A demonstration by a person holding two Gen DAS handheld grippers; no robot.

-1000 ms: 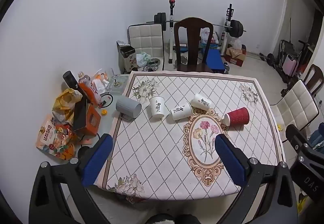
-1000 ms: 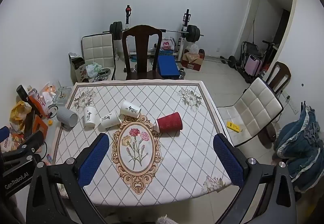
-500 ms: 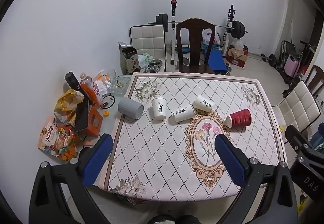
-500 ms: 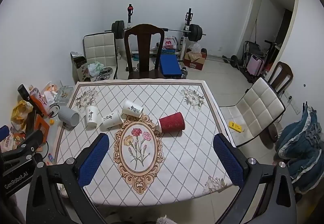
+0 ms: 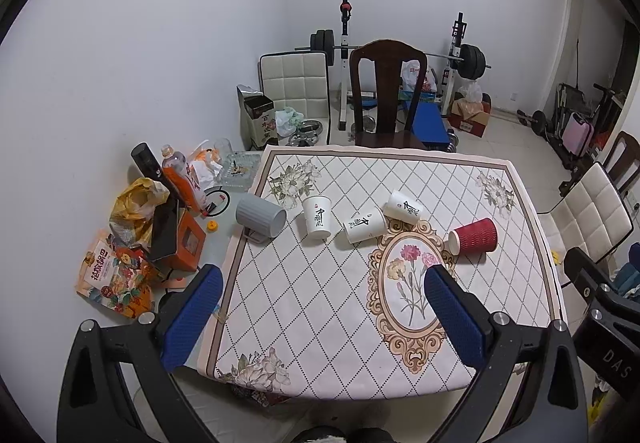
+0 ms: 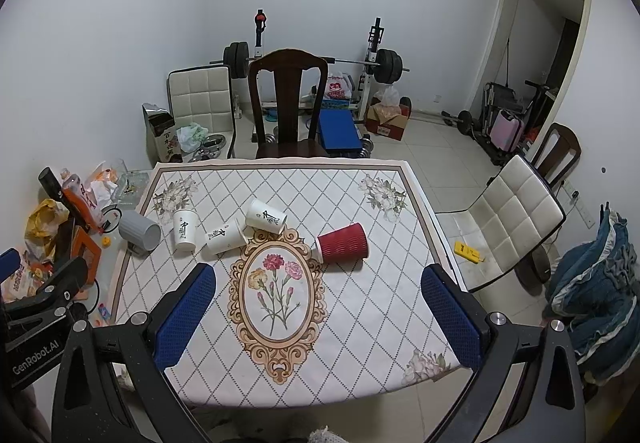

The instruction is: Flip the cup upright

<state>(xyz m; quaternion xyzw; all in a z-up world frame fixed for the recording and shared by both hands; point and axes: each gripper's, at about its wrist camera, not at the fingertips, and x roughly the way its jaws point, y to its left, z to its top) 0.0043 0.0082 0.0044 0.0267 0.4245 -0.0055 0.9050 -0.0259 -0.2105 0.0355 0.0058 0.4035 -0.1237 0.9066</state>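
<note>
Right wrist view: red cup sideways, mouth leftward; both tongs spread wide, empty.

Home room, dining area doubling as gym. Ahead of the jaws: table with floral cloth, dark wooden chair beyond it, barbell rack at the far wall. Padded white chair right of the jaws, snack clutter left.

Red ribbed cup; three white paper cups with black calligraphy; grey ridged mug. Cream tablecloth with dotted diamond lattice, floral corners, gold-framed carnation medallion. Blue gripper pads.
</note>
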